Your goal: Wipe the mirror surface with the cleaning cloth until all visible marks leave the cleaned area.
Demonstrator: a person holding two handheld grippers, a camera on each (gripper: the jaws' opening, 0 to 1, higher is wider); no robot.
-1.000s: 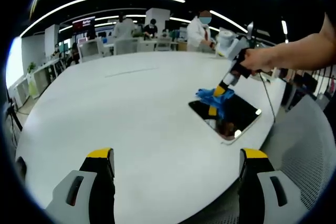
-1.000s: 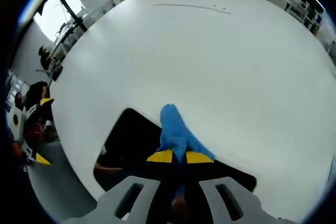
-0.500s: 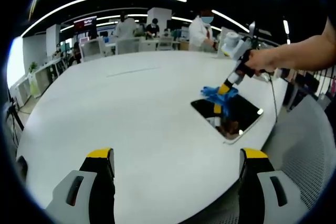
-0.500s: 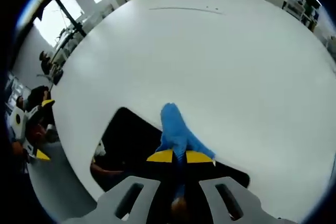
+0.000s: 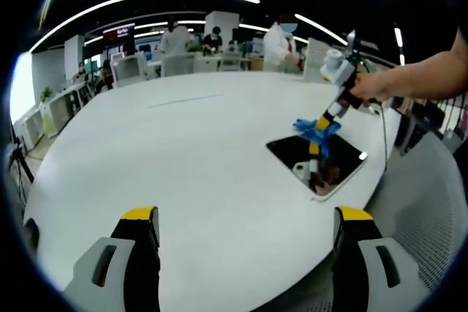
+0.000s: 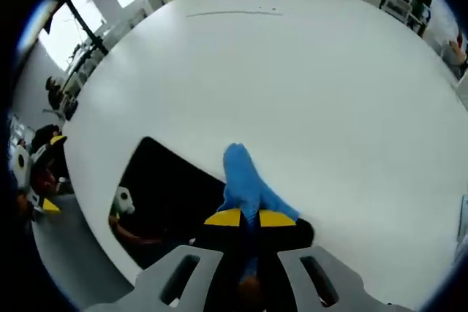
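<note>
On table (image 5: pixel 183 151): one mirror (image 5: pixel 322 158), one cloth (image 6: pixel 245 188).

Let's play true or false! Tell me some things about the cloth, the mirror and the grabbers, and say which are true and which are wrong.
1. The cloth is blue. True.
2. The right gripper is shut on the cloth. True.
3. The mirror stands upright on the table. False: it lies flat on the table.
4. The left gripper holds a cloth too. False: its jaws are wide apart with nothing between them.
5. The table is white. True.
6. The mirror is round. False: it is a dark rectangle with rounded corners.
</note>
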